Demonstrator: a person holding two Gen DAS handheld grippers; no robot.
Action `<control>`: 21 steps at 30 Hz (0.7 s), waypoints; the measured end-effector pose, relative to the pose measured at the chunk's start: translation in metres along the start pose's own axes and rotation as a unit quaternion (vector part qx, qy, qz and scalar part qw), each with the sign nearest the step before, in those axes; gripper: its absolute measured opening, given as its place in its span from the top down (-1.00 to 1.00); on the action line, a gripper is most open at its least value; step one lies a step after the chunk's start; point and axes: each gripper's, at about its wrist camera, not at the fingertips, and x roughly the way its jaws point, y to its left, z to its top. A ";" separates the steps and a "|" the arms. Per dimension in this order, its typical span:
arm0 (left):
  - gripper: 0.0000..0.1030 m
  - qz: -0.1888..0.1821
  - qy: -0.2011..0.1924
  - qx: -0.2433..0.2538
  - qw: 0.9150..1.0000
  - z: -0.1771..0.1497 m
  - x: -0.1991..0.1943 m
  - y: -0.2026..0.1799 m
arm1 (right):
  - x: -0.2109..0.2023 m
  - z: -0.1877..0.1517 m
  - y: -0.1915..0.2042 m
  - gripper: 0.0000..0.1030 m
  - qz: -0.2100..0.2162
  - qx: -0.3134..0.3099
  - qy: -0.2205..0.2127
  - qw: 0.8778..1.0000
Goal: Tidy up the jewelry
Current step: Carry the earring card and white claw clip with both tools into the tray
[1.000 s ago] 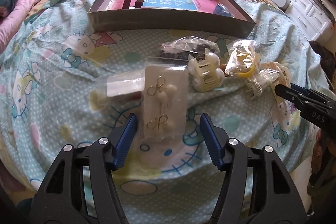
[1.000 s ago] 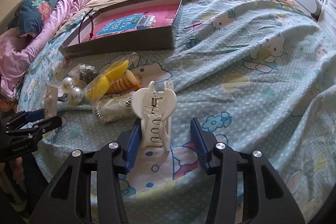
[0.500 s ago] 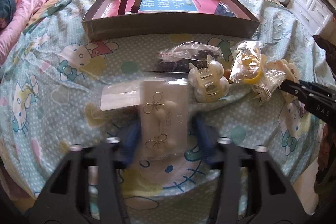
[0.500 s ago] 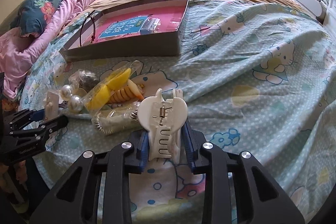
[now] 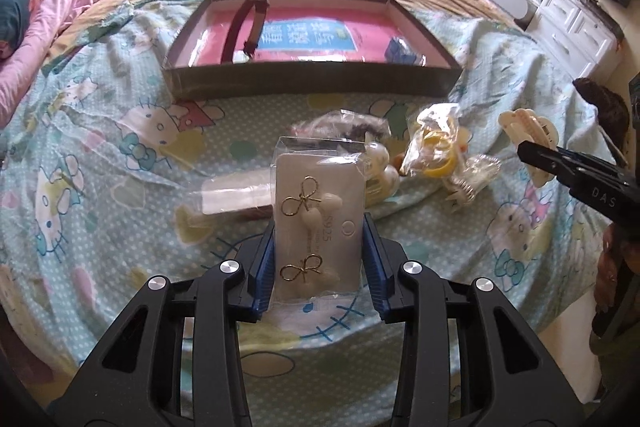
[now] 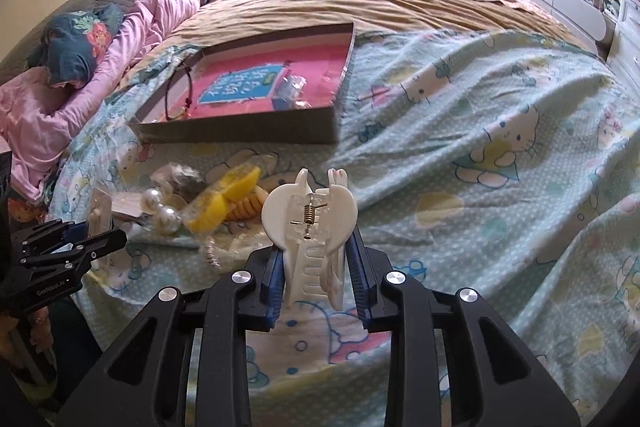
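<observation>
On a bed point(image 6: 480, 115) spread with a cartoon-cat sheet, my left gripper point(image 5: 319, 247) has its jaws drawn in narrow, the blue pads pressed against both long edges of an earring card point(image 5: 320, 211) sealed in a clear sleeve. The card stands upright between the pads, carrying two gold bow-shaped earrings with pale drops.

My right gripper point(image 6: 316, 267) is likewise clamped tight, its jaws squeezing the toothed end of a white claw clip point(image 6: 310, 227), whose rounded top and metal spring rise above the pads. From the left wrist view, that clip shows as a pale shape at the tip of the right gripper, at the frame's right edge.

Between the two grippers, loose on the sheet, lie the rest of the pieces: a pearl clip point(image 6: 160, 211), a bag of yellow hair pieces point(image 6: 224, 207) and a small packet with a dark item point(image 5: 348, 123).

Farther up the bed sits a shallow grey box point(image 5: 312, 83) with a pink lining; a dark red strap point(image 5: 240, 31) lies inside it, at its left end.
</observation>
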 end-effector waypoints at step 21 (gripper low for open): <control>0.41 0.010 -0.048 -0.021 0.999 0.029 -0.033 0.021 | -0.013 0.028 0.058 0.47 0.054 -0.045 -0.033 0.997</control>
